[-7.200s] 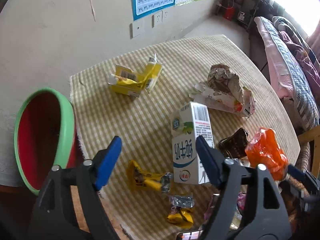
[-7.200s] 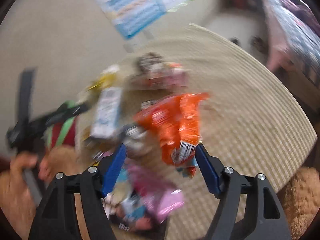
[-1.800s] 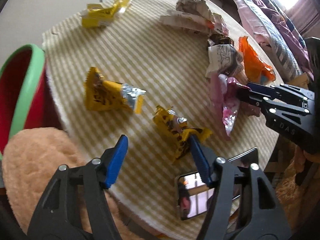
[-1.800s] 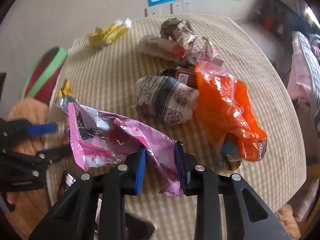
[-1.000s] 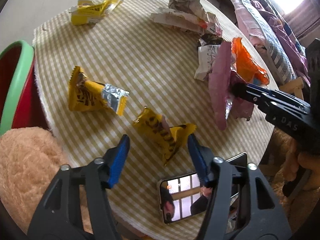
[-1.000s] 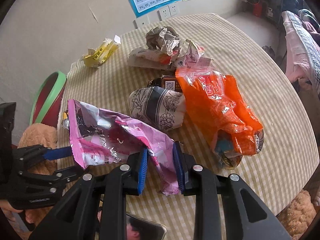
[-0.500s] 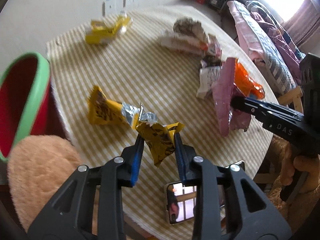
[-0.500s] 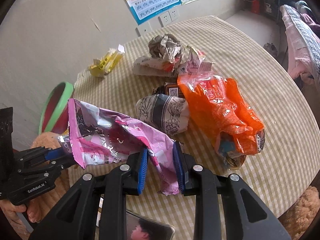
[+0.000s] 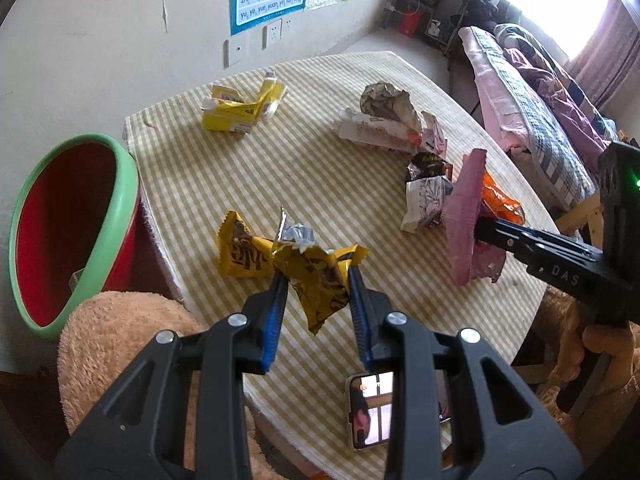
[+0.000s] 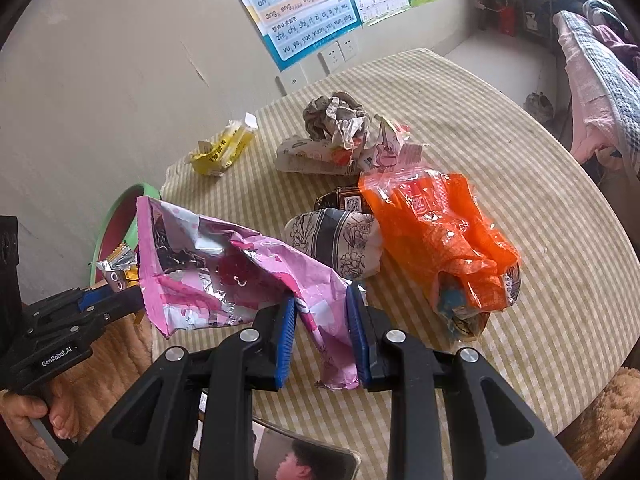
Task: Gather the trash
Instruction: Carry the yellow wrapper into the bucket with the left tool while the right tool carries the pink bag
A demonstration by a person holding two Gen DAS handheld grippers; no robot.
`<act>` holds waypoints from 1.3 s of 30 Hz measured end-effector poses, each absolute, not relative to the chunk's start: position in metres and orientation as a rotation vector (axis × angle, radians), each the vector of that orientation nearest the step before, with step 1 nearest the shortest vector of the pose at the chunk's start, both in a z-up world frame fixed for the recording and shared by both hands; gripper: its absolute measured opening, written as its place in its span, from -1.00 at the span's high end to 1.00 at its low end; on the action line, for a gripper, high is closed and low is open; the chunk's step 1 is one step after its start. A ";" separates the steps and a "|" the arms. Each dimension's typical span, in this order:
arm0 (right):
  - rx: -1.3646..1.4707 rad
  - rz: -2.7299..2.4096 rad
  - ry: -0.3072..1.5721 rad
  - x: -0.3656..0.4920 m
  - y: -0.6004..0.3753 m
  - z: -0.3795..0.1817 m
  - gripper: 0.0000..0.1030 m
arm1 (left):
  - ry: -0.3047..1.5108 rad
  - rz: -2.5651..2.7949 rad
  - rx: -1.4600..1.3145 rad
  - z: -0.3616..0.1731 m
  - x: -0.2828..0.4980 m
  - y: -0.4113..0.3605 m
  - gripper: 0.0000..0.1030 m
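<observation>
My left gripper (image 9: 316, 280) is shut on a yellow snack wrapper (image 9: 320, 280) and holds it above the striped table (image 9: 320, 168). A second yellow wrapper (image 9: 240, 252) lies on the table just beyond it. My right gripper (image 10: 320, 312) is shut on a pink foil bag (image 10: 224, 272), lifted over the table; it also shows in the left wrist view (image 9: 464, 220). The red bin with a green rim (image 9: 72, 224) stands off the table's left edge. An orange bag (image 10: 440, 236), a patterned wrapper (image 10: 336, 244) and crumpled paper (image 10: 336, 120) lie on the table.
A squashed yellow carton (image 9: 240, 108) lies at the far side near the wall. A phone (image 9: 376, 412) lies at the table's near edge. A tan plush seat (image 9: 120, 344) is below the bin. A bed (image 9: 540, 92) is at the right.
My left gripper has shut on the yellow wrapper and lifted it off the table. My right gripper has kept hold of the pink bag and raised it slightly.
</observation>
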State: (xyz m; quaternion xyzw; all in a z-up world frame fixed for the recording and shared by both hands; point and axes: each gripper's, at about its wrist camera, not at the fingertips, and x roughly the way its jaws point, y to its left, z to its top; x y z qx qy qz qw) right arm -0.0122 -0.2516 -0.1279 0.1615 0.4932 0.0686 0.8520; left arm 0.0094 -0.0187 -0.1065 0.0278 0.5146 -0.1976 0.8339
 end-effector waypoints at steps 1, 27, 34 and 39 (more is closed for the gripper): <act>0.343 0.143 1.036 -0.013 -0.252 -0.127 0.52 | 1.085 -0.415 0.058 -0.105 0.009 -0.017 0.43; 0.308 0.147 0.980 -0.010 -0.215 -0.098 0.52 | 0.967 -0.317 -0.029 -0.074 0.018 0.036 0.43; 0.287 0.204 1.002 0.002 -0.184 -0.093 0.51 | 0.964 -0.257 -0.088 -0.077 0.028 0.068 0.43; 0.259 0.239 1.011 0.014 -0.155 -0.092 0.51 | 0.956 -0.201 -0.135 -0.079 0.036 0.099 0.43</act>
